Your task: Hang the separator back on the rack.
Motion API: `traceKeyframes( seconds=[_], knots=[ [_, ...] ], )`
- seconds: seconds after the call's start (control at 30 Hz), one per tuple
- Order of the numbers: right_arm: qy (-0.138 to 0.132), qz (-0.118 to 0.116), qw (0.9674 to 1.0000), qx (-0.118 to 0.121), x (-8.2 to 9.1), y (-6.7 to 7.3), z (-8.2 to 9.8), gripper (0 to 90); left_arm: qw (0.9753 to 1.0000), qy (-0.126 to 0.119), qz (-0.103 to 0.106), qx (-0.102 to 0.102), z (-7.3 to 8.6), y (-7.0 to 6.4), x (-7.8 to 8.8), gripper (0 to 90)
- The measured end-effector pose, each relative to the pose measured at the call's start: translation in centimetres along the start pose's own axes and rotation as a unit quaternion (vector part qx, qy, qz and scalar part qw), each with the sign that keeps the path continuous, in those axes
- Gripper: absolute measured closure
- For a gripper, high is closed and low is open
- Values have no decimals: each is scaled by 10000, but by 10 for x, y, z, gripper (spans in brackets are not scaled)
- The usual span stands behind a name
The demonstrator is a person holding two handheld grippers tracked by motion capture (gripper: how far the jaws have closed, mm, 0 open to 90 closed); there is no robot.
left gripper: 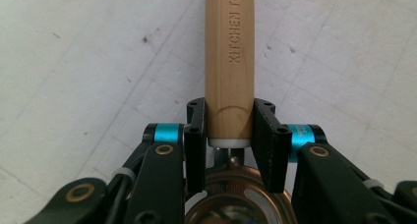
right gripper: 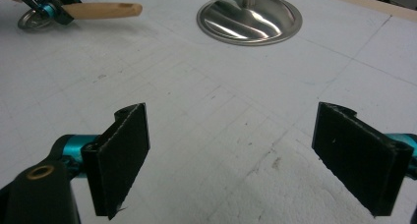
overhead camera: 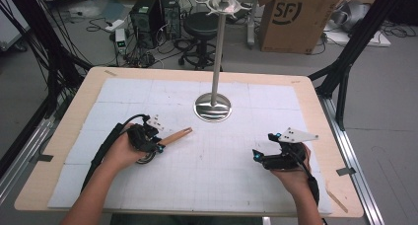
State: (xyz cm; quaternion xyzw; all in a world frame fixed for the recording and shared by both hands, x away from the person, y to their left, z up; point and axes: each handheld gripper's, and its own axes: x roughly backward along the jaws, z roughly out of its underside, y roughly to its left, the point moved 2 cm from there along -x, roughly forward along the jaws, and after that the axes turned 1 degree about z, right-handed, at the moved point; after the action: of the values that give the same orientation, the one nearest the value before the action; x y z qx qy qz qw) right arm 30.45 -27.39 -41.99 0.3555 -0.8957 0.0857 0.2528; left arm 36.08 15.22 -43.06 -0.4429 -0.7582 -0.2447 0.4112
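Note:
A kitchen tool with a light wooden handle (left gripper: 229,62) and a round metal head (left gripper: 236,199) lies on the white mat at the left. My left gripper (overhead camera: 158,145) is shut on the handle (overhead camera: 176,135) close to the metal head, and both pads press on the wood. The handle's free end points toward the stand's base. At the right, my right gripper (overhead camera: 262,146) rests low over the mat, held in a hand, with its jaws wide open and nothing between them (right gripper: 241,155). The right gripper view also catches the left gripper (right gripper: 49,5) and the handle (right gripper: 103,10) far off.
A tall metal stand with a shiny round base (overhead camera: 213,107) rises from the middle back of the mat (overhead camera: 197,185), with hooks at its top (overhead camera: 224,5). A thin wooden stick (overhead camera: 336,199) lies near the table's front right edge.

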Motion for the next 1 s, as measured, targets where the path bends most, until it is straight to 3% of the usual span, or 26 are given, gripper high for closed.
traceKeyframes(
  seconds=[0.27,0.53,0.67,0.87,1.0],
  knots=[
    [-3,-10,10000,8,0,0,0,131,9993,-378,42,-1,-1,-2,12,694],
    [-2,-9,10000,-7,1,0,0,131,9984,-563,49,-8,-1,-2,19,694],
    [-20,-14,10000,-17,1,0,0,131,9963,-848,110,31,-2,-2,27,694],
    [-27,-7,10000,2,1,0,0,130,9910,-1302,292,140,-3,-3,39,694],
    [-27,-11,10000,-13,1,0,0,130,9889,-1431,364,146,-5,-2,46,693]
  ],
)
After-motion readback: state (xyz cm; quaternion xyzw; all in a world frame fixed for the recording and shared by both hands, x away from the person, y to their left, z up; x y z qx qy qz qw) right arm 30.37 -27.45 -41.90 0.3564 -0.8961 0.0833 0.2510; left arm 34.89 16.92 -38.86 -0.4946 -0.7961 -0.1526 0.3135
